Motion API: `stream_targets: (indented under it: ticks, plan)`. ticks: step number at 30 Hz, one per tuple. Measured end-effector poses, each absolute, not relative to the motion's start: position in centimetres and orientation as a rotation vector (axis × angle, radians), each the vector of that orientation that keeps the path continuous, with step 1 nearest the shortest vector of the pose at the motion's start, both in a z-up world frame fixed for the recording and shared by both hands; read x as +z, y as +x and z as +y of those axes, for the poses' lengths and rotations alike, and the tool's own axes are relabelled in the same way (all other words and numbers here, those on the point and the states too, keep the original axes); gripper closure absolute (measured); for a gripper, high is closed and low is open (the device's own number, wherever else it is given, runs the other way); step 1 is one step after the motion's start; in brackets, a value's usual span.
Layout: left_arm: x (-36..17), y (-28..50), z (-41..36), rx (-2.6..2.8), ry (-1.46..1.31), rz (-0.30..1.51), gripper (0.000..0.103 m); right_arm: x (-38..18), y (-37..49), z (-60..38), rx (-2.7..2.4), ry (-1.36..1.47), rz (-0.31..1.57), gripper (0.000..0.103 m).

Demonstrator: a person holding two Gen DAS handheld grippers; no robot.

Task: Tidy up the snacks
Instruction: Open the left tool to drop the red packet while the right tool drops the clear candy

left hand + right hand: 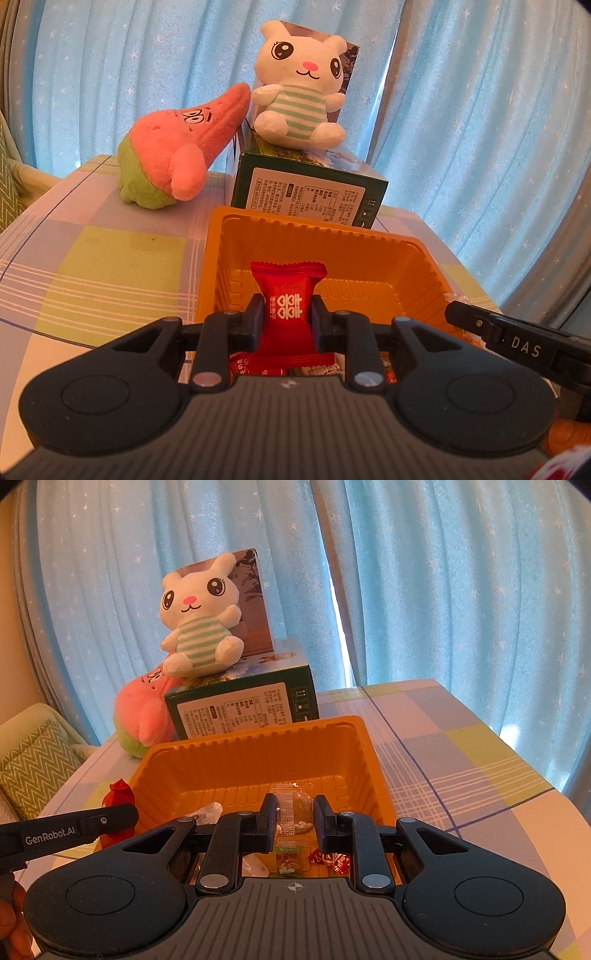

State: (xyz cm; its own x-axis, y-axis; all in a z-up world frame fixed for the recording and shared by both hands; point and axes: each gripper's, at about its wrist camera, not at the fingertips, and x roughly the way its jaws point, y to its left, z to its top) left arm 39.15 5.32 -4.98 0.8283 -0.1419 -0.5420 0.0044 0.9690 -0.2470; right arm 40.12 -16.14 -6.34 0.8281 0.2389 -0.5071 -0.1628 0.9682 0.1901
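Both claws hang over the near end of the ribbed orange plastic tray (255,760) on the checked bench (92,258). The left claw (288,317) pinches a crinkly red candy (288,302), upright, long axis pointing away; the right claw (295,814) pinches a clear-wrapped greenish sweet (293,806). The tray floor lies directly beneath and ahead of both, with loose wrapped snacks (332,860) below.
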Motion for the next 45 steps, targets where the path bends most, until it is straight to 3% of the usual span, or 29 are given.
stream_targets:
  ticks: [3, 6, 33, 34, 36, 37, 45]
  plan:
    - [-5.1, 39.4, 5.2, -0.077, -0.237, 0.589, 0.080, -6.3, 40.2, -16.3, 0.211, 0.150, 0.559, 0.082]
    - [-5.4, 39.4, 5.3, -0.064, -0.240, 0.595, 0.064, -6.3, 40.3, -16.4, 0.212, 0.159, 0.562, 0.082]
    - [-5.7, 39.1, 6.2, -0.026, -0.237, 0.593, 0.063, -5.9, 41.4, -16.6, 0.308, 0.282, 0.528, 0.081]
    - [-5.7, 39.1, 6.2, -0.026, -0.236, 0.593, 0.063, -6.0, 41.6, -16.7, 0.306, 0.294, 0.538, 0.080]
    - [-5.7, 39.1, 6.3, -0.023, -0.238, 0.592, 0.062, -6.1, 41.7, -17.2, 0.285, 0.319, 0.537, 0.057]
    - [-5.7, 39.1, 6.4, -0.023, -0.239, 0.591, 0.062, -6.1, 41.6, -17.6, 0.275, 0.339, 0.530, 0.038]
    - [-5.8, 39.0, 6.2, -0.021, -0.229, 0.594, 0.056, -5.8, 41.5, -19.2, 0.211, 0.386, 0.525, 0.036]
